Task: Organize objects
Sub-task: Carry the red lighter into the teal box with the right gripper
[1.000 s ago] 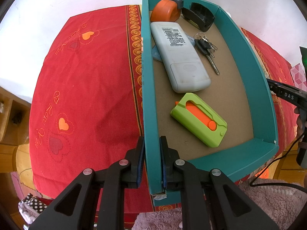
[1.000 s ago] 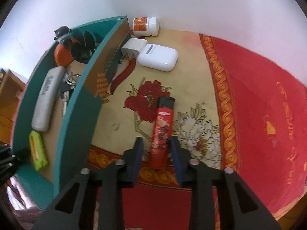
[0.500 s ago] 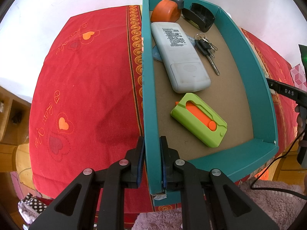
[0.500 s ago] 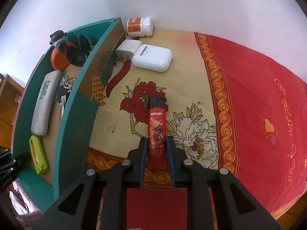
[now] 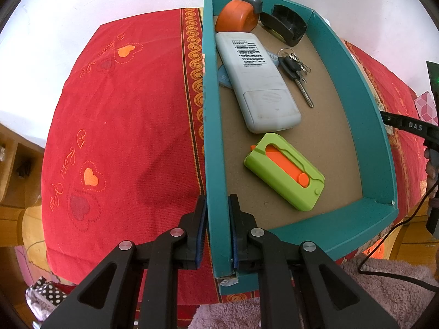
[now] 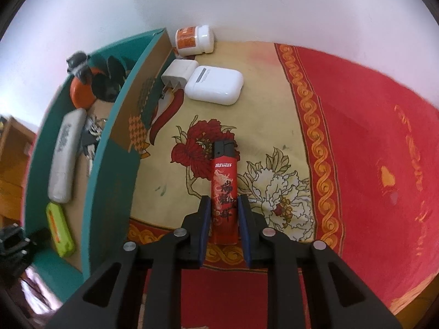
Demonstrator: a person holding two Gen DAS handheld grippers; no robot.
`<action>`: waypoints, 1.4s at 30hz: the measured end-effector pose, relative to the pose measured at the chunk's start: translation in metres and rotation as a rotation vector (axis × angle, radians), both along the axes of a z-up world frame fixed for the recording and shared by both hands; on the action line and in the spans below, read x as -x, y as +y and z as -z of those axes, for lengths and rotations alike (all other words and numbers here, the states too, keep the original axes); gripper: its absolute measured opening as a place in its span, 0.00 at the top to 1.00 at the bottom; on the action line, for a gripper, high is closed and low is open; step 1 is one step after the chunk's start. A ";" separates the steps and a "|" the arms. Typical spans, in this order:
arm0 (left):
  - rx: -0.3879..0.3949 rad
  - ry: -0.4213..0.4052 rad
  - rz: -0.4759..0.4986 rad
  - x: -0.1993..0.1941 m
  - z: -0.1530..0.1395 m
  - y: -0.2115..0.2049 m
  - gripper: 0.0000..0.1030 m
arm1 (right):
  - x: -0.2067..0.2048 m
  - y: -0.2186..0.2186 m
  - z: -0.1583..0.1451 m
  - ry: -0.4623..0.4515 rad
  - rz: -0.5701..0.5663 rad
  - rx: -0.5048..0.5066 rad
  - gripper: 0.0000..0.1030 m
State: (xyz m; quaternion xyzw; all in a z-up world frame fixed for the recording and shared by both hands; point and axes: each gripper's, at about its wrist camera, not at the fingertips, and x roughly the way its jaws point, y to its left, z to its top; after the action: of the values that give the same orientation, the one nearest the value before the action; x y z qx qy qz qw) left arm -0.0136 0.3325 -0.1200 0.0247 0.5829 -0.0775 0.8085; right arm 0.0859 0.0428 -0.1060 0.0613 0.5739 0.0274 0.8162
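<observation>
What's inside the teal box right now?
In the teal box: a green and orange case, a white remote, keys, an orange round item and a black holder. A pale blue scrap pokes out beneath the remote, mostly covered.

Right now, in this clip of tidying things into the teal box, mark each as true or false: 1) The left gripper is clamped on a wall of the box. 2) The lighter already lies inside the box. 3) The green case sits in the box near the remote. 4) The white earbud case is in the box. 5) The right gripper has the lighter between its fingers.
1) True: the left gripper is shut on the box wall.
2) False: the lighter is outside on the cloth.
3) True: the green case lies just beside the remote.
4) False: the earbud case lies on the cloth beside the box.
5) True: the right gripper is shut on it.
</observation>
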 end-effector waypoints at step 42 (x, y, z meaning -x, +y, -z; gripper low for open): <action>0.001 -0.001 0.000 0.000 0.000 0.000 0.86 | 0.037 0.055 -0.093 -0.174 -0.225 -0.241 0.82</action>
State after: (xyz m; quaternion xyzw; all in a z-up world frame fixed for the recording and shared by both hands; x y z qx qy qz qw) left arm -0.0138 0.3329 -0.1202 0.0247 0.5823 -0.0777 0.8088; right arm 0.0492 0.0976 -0.0132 0.0916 0.4971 0.1921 0.8412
